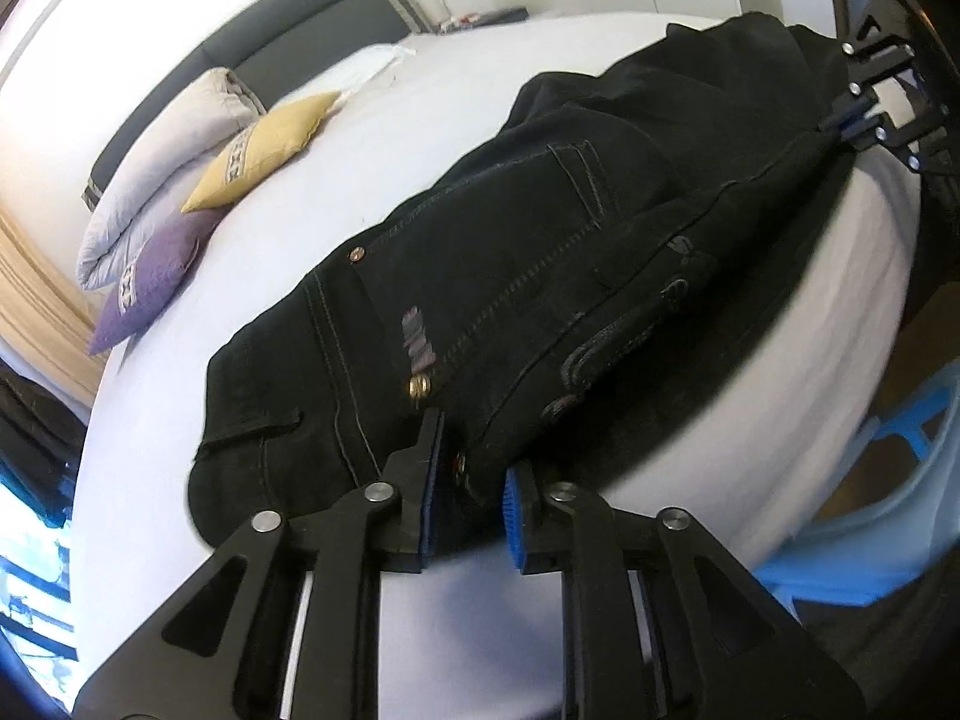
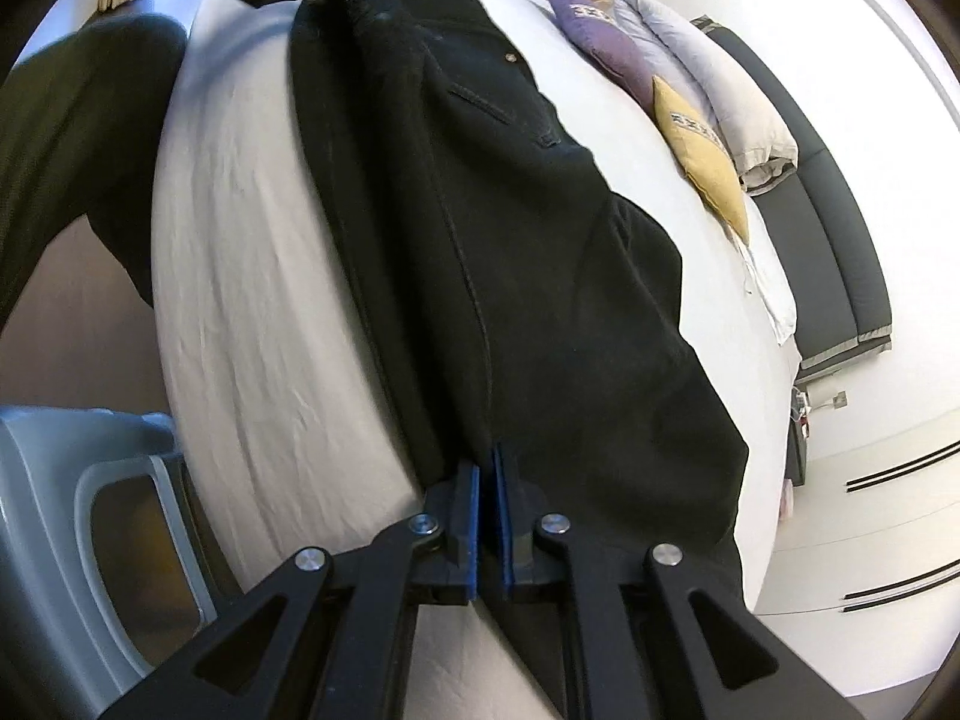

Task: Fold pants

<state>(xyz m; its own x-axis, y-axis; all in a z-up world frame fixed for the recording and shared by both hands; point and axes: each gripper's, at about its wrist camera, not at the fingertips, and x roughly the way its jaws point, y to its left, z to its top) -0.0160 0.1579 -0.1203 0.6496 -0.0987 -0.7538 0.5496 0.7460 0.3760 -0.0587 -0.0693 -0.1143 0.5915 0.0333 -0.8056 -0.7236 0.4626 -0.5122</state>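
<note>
Bedroom: white walls, white wardrobe doors (image 2: 888,516) and a dark padded headboard (image 1: 300,18) behind the bed.
Bed: white sheet (image 1: 384,138) covers the mattress; its near edge curves under both grippers.
Pants: black jeans (image 1: 540,252) lie stretched along the near edge of the bed, waistband with brass button toward the left gripper, legs running off toward the right gripper.
Pillows: pale grey pillow (image 1: 162,150) against the headboard, mustard cushion (image 1: 264,144) and purple cushion (image 1: 150,288) leaning on it, well apart from the jeans.
Stool: blue plastic stool (image 1: 900,438) beside the bed.
Left gripper (image 1: 474,480): jaws parted, blue pads either side of the waistband edge; whether they pinch the cloth I cannot tell.
Right gripper (image 2: 487,516): jaws clenched on the jeans' leg end, black cloth pinched between the blue pads.
</note>
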